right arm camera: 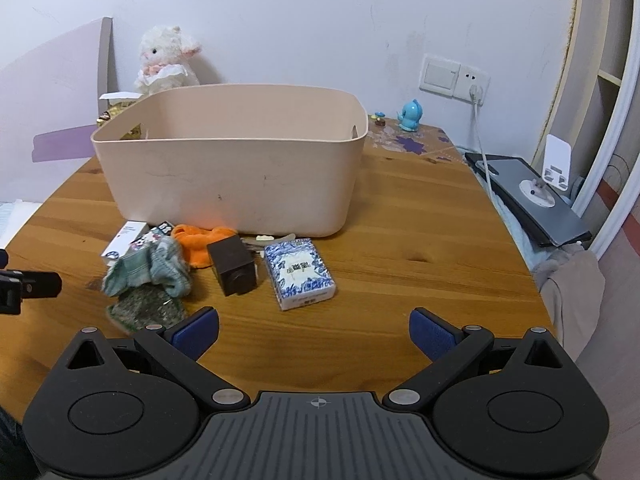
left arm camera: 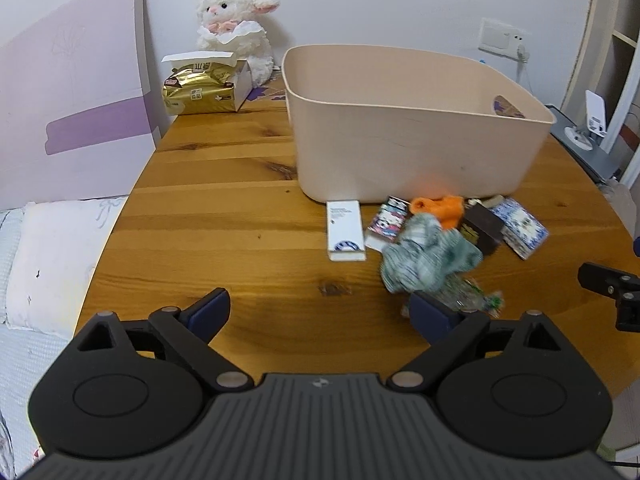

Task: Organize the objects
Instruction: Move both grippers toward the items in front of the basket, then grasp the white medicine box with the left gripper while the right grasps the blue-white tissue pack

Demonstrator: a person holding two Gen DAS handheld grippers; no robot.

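Mostly unreadable — blue-white box (right arm camera: 300, 274) bears Chinese characters

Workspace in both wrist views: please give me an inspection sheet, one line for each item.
Surface: wooden table, mostly bare at the right.
Job's things: beige bin; before it white box, orange cloth, green cloth, dark box, blue-white box, crinkly packet.
Clutter: tissue pack, plush lamb, blue figure.
Grippers: left gripper and right gripper open, holding nothing.
Cables: white cable from wall socket.
Surroundings: pillow, phone stand.
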